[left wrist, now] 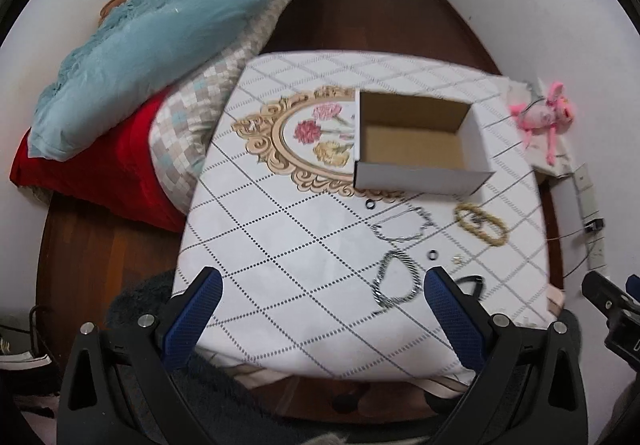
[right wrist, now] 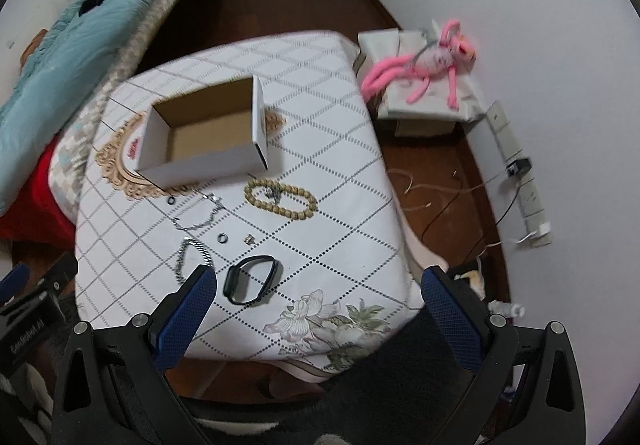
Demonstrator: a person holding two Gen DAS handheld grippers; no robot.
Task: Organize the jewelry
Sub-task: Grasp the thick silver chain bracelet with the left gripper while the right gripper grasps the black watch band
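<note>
An open, empty cardboard box (left wrist: 416,143) (right wrist: 208,133) stands on the white patterned table (left wrist: 288,237) (right wrist: 340,173). In front of it lie a wooden bead bracelet (left wrist: 481,223) (right wrist: 280,195), a thin silver chain (left wrist: 404,225) (right wrist: 202,215), a thick silver chain (left wrist: 396,281) (right wrist: 188,255), two small black rings (left wrist: 371,204) (left wrist: 433,255) (right wrist: 222,237), a small gold piece (right wrist: 249,239) and a black wristband (right wrist: 250,279). My left gripper (left wrist: 322,285) is open above the near table edge, by the thick chain. My right gripper (right wrist: 318,285) is open and empty, right of the wristband.
A bed with a blue blanket (left wrist: 160,29), checked pillow and red cover lies left of the table. A pink plush toy (right wrist: 432,61) sits on a small stand at the right. A power strip (right wrist: 520,181) and cables run along the right wall. Dark wood floor surrounds the table.
</note>
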